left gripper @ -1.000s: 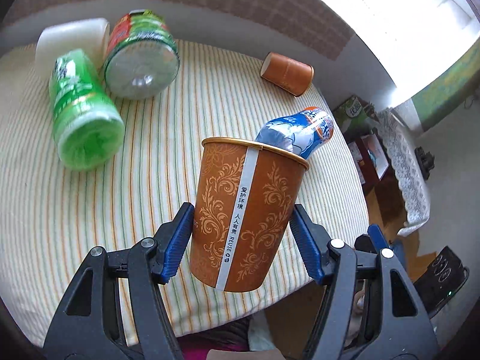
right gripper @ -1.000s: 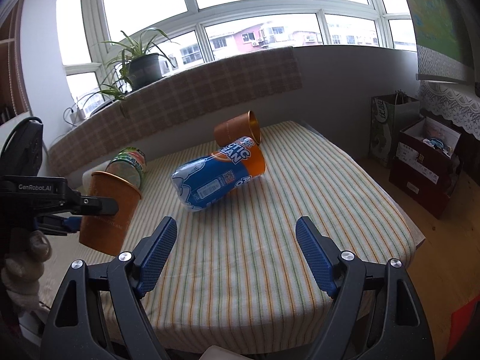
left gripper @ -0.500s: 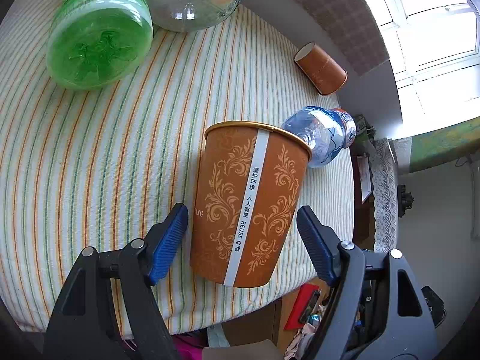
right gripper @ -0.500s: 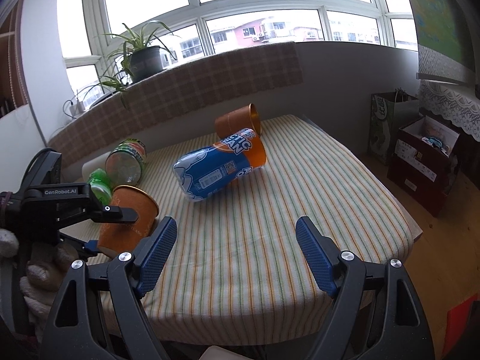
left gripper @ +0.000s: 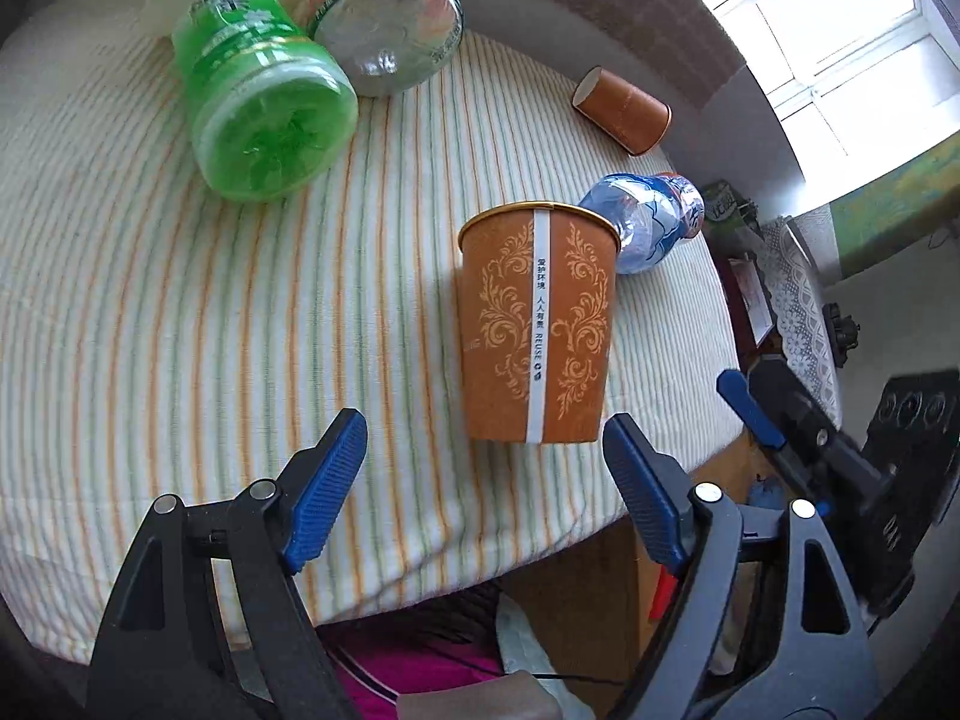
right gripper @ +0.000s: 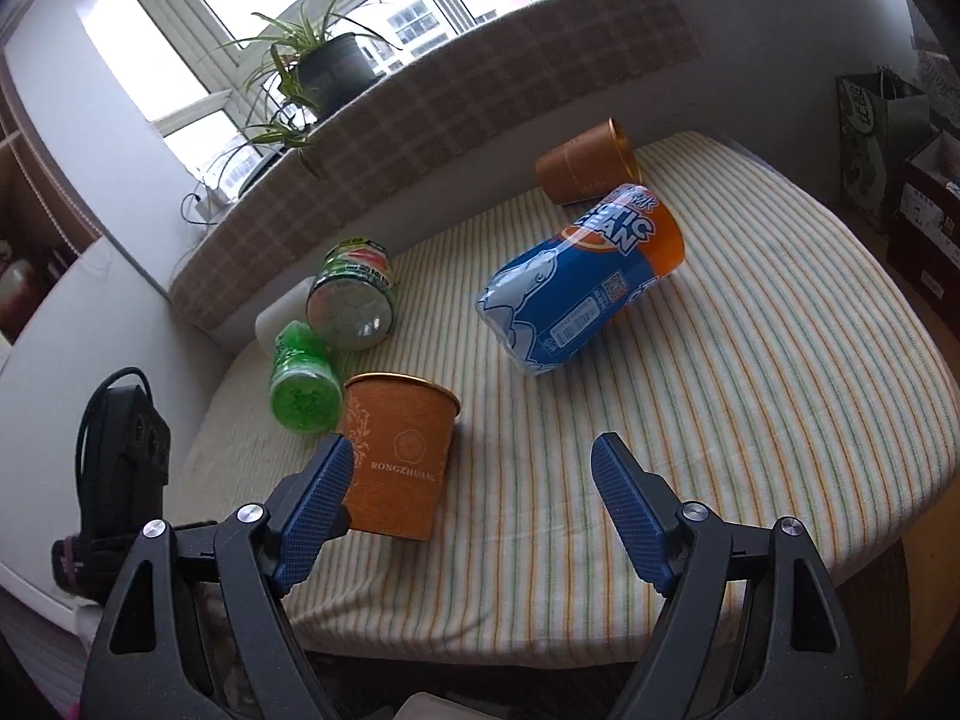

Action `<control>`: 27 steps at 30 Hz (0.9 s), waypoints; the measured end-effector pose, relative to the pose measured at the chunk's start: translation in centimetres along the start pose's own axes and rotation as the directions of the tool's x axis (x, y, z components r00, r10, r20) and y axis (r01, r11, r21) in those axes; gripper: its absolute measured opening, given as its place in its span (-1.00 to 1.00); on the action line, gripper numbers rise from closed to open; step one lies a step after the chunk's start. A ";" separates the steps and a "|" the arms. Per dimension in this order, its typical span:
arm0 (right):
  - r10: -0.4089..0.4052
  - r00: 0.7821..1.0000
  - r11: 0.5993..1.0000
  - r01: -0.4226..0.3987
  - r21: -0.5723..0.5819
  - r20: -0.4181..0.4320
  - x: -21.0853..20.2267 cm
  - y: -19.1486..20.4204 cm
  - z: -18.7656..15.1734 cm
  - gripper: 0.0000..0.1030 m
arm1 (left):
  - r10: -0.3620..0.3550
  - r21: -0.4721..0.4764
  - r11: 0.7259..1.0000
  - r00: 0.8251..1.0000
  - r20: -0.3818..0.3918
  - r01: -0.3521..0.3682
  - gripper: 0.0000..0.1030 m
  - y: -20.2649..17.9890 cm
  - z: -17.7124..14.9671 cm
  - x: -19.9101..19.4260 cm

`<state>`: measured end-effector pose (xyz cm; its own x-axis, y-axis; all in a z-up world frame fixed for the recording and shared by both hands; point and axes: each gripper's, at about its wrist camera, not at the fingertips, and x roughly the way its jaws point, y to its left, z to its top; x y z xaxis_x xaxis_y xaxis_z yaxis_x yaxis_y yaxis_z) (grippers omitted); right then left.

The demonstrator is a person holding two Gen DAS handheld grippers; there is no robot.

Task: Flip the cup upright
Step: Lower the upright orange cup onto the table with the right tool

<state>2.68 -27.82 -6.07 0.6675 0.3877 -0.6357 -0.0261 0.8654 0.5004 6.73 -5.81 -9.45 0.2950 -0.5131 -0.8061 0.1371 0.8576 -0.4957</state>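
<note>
An orange paper cup (left gripper: 537, 324) with gold scrollwork stands upright, mouth up, on the striped tablecloth near the table's front edge; it also shows in the right wrist view (right gripper: 399, 459). My left gripper (left gripper: 486, 480) is open, its blue pads clear of the cup, just behind its base. My right gripper (right gripper: 468, 510) is open and empty, above the cloth to the right of the cup. A second orange cup (left gripper: 624, 111) lies on its side at the far edge, also in the right wrist view (right gripper: 585, 165).
A blue-labelled bottle (right gripper: 576, 294) lies on its side mid-table. A green bottle (right gripper: 300, 378), a clear jar (right gripper: 354, 300) and a white container (right gripper: 279, 318) lie at the far left. The table edge (left gripper: 660, 504) is close to the upright cup. A potted plant (right gripper: 330, 60) stands on the sill.
The left gripper set the cup down upright, opened and drew back from it. The right gripper moved closer and tilted down toward the table.
</note>
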 end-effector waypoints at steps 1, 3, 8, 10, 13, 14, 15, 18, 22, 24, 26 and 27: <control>0.018 0.999 1.000 -0.017 0.009 -0.035 0.7 0.3 0.4 0.58 | 0.030 0.032 0.999 0.999 0.027 -0.031 0.62 0.1 -0.5 -0.8; 0.039 0.994 0.999 -0.037 0.026 -0.102 2.3 0.9 1.1 0.58 | 0.113 0.084 0.989 0.991 0.077 -0.119 0.62 0.4 -1.5 -2.2; 0.027 0.972 0.999 -0.021 0.028 -0.233 5.8 2.2 2.5 0.58 | 0.220 0.129 0.961 0.957 0.191 -0.246 0.62 1.8 -3.9 -4.9; 0.041 0.958 0.999 -0.030 0.040 -0.284 7.0 2.5 2.9 0.58 | 0.254 0.130 0.949 0.941 0.225 -0.287 0.62 2.3 -4.7 -5.6; 0.042 0.935 0.998 -0.026 0.049 -0.352 8.6 2.7 3.2 0.58 | 0.284 0.123 0.939 0.924 0.255 -0.322 0.62 2.9 -5.5 -6.0; 0.038 0.930 0.998 -0.021 0.051 -0.367 9.1 2.8 3.2 0.58 | 0.289 0.120 0.937 0.921 0.261 -0.328 0.62 3.0 -5.8 -6.1; 0.039 0.924 0.998 -0.019 0.055 -0.380 9.5 2.7 3.3 0.58 | 0.293 0.114 0.936 0.918 0.267 -0.332 0.62 3.3 -5.9 -6.1; 0.037 0.912 0.998 -0.013 0.062 -0.409 10.7 2.7 3.4 0.58 | 0.292 0.101 0.939 0.916 0.276 -0.329 0.62 3.6 -6.2 -6.2; 0.046 0.894 0.997 -0.011 0.082 -0.446 12.0 2.2 3.5 0.58 | 0.295 0.081 0.941 0.912 0.284 -0.329 0.62 4.0 -6.5 -6.5; 0.050 0.889 0.996 -0.011 0.089 -0.455 12.5 2.1 3.6 0.57 | 0.301 0.081 0.938 0.907 0.296 -0.338 0.62 3.9 -6.6 -6.5; 0.065 0.885 0.995 -0.023 0.096 -0.461 12.8 2.1 3.6 0.41 | 0.304 0.076 0.937 0.903 0.304 -0.342 0.62 4.0 -6.6 -6.5; 0.071 0.883 0.995 -0.030 0.095 -0.465 12.8 2.2 3.5 0.30 | 0.300 0.075 0.939 0.904 0.304 -0.337 0.62 4.0 -6.6 -6.5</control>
<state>13.83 -22.04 -11.03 0.2417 0.5511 -0.7987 0.0247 0.8193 0.5728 -0.87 0.72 -8.30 0.5953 -0.1955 -0.7794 0.1001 0.9804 -0.1694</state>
